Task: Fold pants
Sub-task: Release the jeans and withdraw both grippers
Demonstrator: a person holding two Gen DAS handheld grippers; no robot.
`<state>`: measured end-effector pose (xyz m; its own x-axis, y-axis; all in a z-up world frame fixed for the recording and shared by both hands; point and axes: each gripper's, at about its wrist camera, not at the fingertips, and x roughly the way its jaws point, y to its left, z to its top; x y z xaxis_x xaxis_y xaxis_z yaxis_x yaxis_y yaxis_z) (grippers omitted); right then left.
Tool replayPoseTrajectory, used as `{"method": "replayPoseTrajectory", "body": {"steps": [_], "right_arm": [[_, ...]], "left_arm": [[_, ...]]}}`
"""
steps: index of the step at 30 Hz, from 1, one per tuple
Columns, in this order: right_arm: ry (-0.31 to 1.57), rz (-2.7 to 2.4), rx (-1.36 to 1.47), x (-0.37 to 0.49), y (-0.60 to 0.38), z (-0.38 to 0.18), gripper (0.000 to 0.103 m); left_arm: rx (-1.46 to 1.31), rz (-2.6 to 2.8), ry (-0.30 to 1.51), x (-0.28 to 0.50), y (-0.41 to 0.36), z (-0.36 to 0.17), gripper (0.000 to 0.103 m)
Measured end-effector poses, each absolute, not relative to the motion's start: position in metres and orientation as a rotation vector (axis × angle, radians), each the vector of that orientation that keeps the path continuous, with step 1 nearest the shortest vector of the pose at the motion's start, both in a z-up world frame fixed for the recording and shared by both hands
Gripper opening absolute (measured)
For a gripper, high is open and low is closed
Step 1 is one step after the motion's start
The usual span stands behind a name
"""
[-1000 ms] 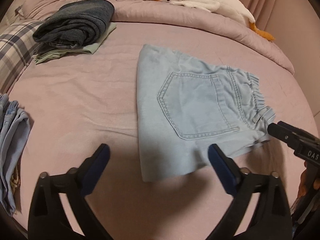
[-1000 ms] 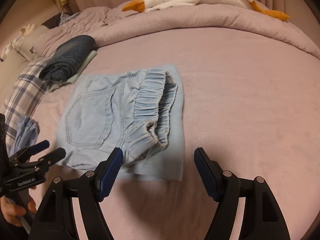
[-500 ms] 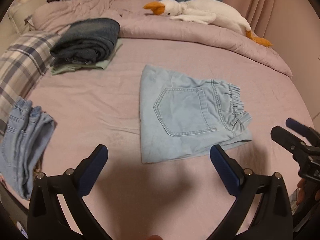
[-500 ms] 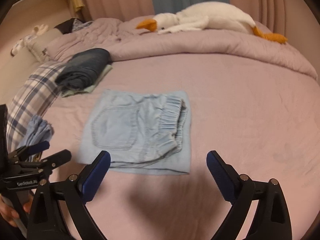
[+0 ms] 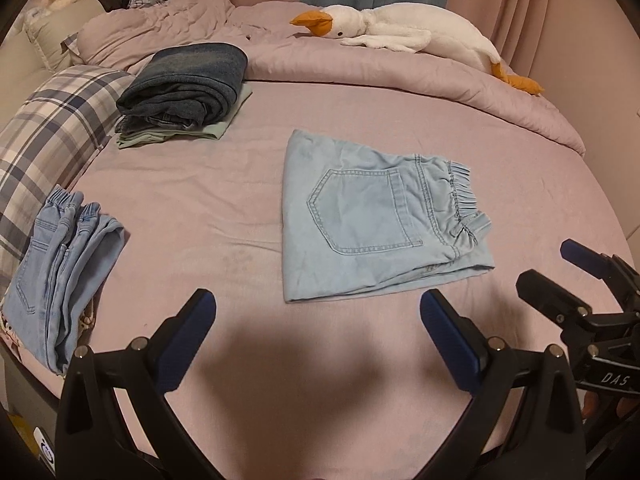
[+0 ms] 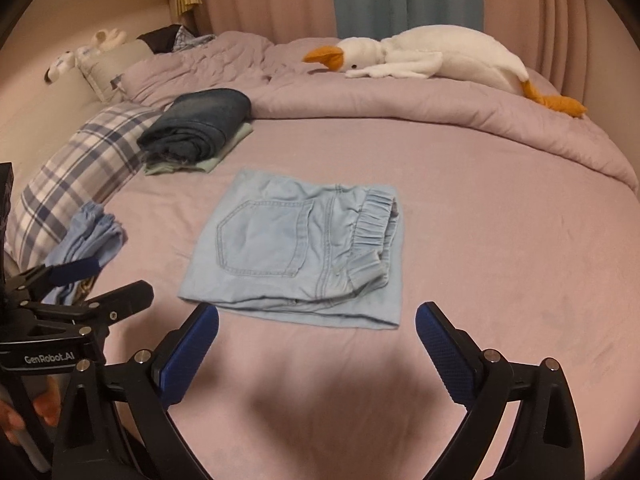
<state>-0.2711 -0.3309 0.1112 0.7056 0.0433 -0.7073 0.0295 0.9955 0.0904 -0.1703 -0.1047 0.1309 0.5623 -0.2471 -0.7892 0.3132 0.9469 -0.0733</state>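
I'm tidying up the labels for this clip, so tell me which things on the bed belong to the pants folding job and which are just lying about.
Part of the job:
- folded light blue denim pants
- left claw, open
- right claw, open, jaws just opened wider, nothing between them

Just lying about:
- white plush goose
- dark denim stack
- plaid pillow
- second light denim pair

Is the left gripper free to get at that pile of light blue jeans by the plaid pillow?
Probably yes: the left gripper is open and empty, and bare sheet lies between it and the light jeans pile.
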Motion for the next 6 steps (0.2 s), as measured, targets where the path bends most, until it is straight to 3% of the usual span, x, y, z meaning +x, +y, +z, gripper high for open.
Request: {"method": "replayPoseTrajectory", "body": {"steps": [6], "right_arm": [[0.768, 0.004, 0.098, -0.2776, -0.3286, 0.1180, 0.098]], "left_arm": [[0.084, -0.333, 0.906, -0.1738, -0.1063, 0.1337, 0.102]]}}
